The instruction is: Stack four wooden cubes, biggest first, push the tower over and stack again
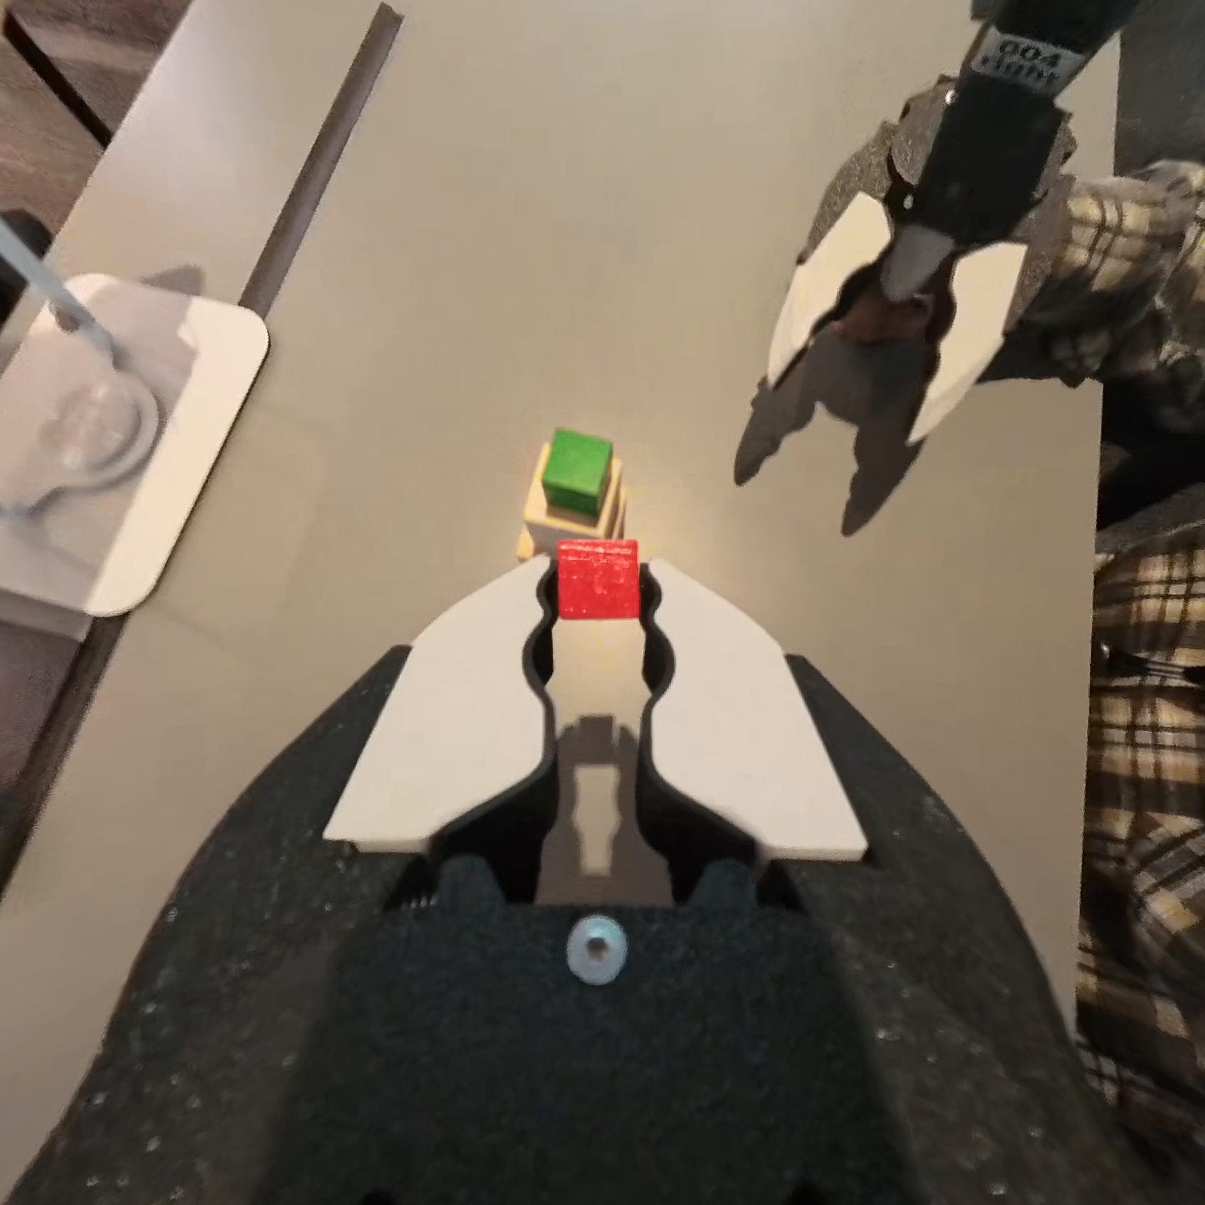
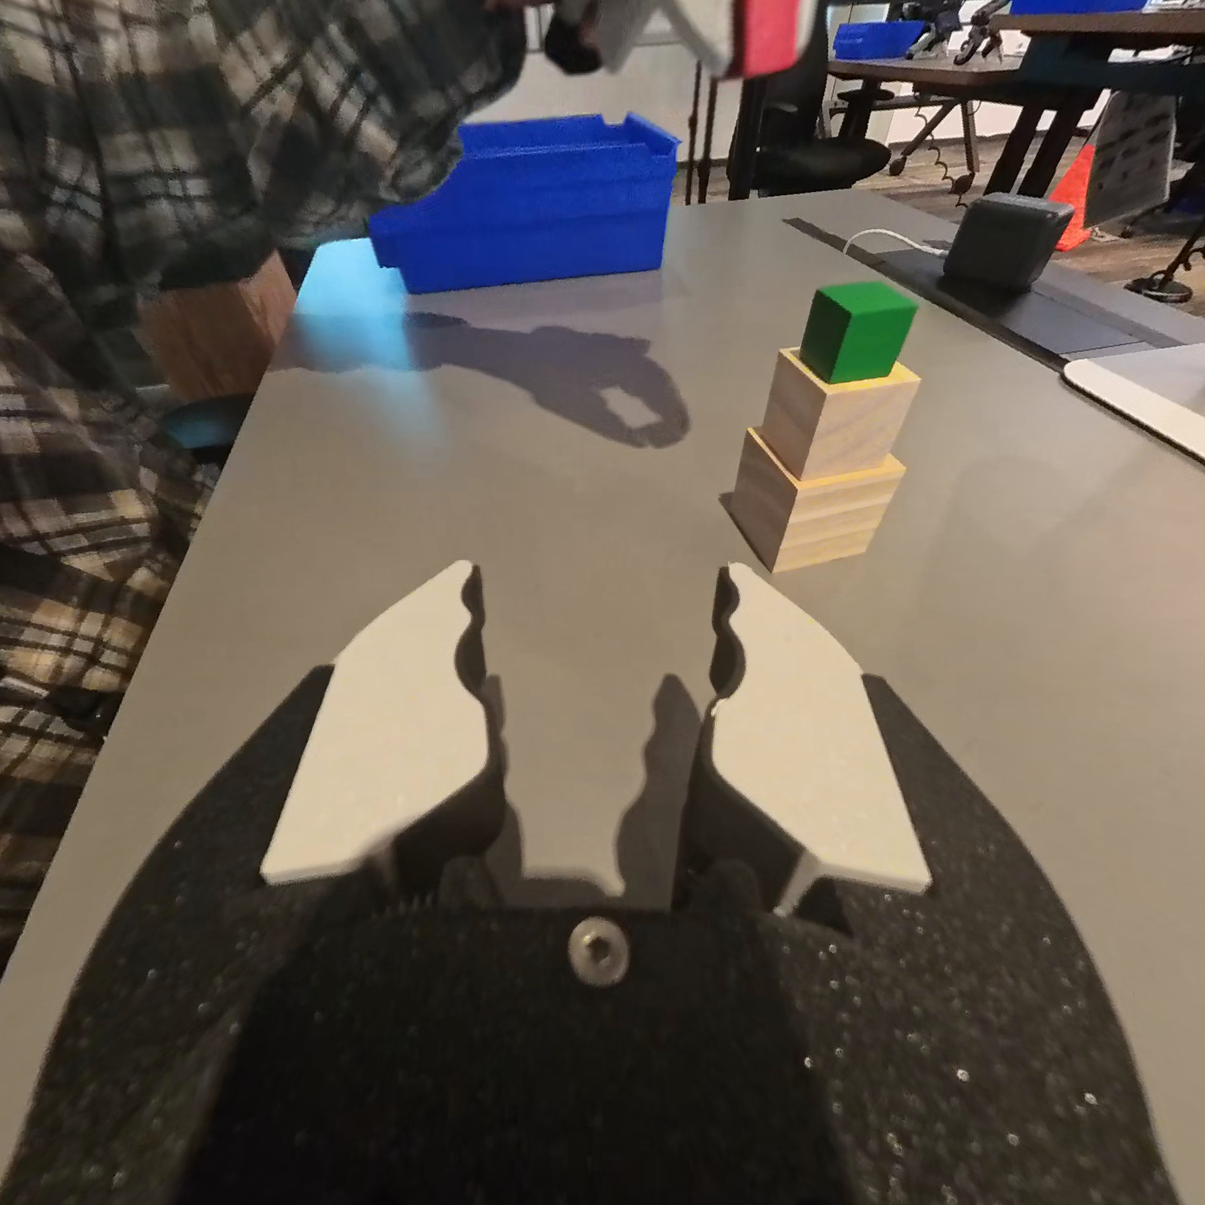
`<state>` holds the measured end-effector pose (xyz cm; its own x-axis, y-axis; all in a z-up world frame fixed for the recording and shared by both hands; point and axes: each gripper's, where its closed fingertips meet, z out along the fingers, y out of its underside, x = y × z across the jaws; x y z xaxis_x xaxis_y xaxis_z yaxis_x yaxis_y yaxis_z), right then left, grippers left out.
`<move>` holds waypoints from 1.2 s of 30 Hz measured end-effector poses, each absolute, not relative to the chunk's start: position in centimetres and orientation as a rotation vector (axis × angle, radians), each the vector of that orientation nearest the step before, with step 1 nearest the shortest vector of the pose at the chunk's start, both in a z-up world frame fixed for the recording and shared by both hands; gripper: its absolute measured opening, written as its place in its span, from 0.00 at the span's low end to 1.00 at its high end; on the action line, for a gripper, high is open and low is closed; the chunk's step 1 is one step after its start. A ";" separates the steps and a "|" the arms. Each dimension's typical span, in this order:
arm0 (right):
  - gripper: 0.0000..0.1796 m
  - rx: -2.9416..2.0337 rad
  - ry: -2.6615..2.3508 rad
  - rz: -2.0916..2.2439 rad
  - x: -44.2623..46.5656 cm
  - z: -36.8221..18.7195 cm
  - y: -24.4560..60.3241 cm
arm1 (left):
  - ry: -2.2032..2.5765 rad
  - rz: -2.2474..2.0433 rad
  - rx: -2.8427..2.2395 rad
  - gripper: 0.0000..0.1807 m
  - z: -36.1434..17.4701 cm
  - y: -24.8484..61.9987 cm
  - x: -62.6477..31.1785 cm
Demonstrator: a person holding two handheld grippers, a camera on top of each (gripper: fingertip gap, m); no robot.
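- Red cube (image 1: 598, 579): smallest one, pinched between tips of left gripper (image 1: 598, 587), held in the air above the tower and slightly short of it.
- Tower so far: green cube (image 2: 857, 331) on mid plain wood cube (image 2: 838, 417) on biggest plain cube (image 2: 815, 515), standing on grey table (image 2: 456, 521). 3 of 4 up, so red looks like the last piece.
- Doing it well: bring red straight over green's top, square the edges, lower till faces touch, then let the jaws part slowly w/o sideways drag. Green top is small, so little margin; any nudge could likely tip green off.
- Right gripper (image 2: 600, 574): jaws spread, nothing between them, low over table, near the tower's side but apart from it. Best kept clear during the drop.
- Around: blue bin (image 2: 535, 208) at far end of table, dark grey box (image 2: 1004, 241) w/ white cable behind tower, white pad (image 1: 176, 443) off to one side, plaid sleeve (image 1: 1147, 750) at edge. None blocks the path down onto green.
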<state>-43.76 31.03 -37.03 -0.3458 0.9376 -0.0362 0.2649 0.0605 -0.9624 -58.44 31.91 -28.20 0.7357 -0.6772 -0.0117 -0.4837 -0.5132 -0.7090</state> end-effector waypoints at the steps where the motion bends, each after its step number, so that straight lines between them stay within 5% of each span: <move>1: 0.37 -1.212 -1.688 1.317 -43.7 -37.0 31.0 | 0.896 -0.339 -2.224 0.13 -28.2 32.9 -58.0; 36: 0.37 -1.225 -1.696 1.335 -43.4 -37.1 31.2 | 1.177 -0.435 -2.265 0.13 -32.8 37.0 -54.7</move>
<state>-43.38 31.20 -37.10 -0.3543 0.9334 -0.0565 0.2741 0.0459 -0.9606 -54.69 36.99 -32.82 0.5654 -0.8241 0.0333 -0.6479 -0.4688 -0.6003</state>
